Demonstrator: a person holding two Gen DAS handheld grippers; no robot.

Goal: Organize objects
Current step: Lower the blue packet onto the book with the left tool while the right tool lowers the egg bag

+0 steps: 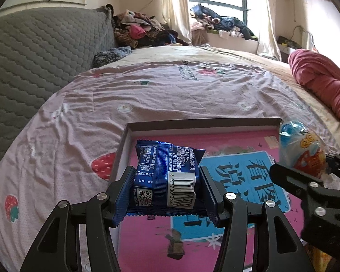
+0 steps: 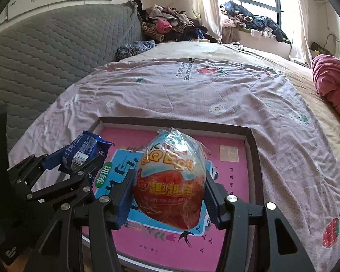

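My left gripper is shut on a blue snack packet with a barcode, held above the left part of a shallow box with a pink printed bottom. My right gripper is shut on a red and blue egg-shaped toy in clear wrap, held above the middle of the same box. The egg toy and right gripper show at the right of the left wrist view. The left gripper with the packet shows at the left of the right wrist view.
The box lies on a bed with a pink strawberry-print sheet. A grey quilted headboard rises at the left. A red blanket lies at the right. Piles of clothes sit beyond the bed by the window.
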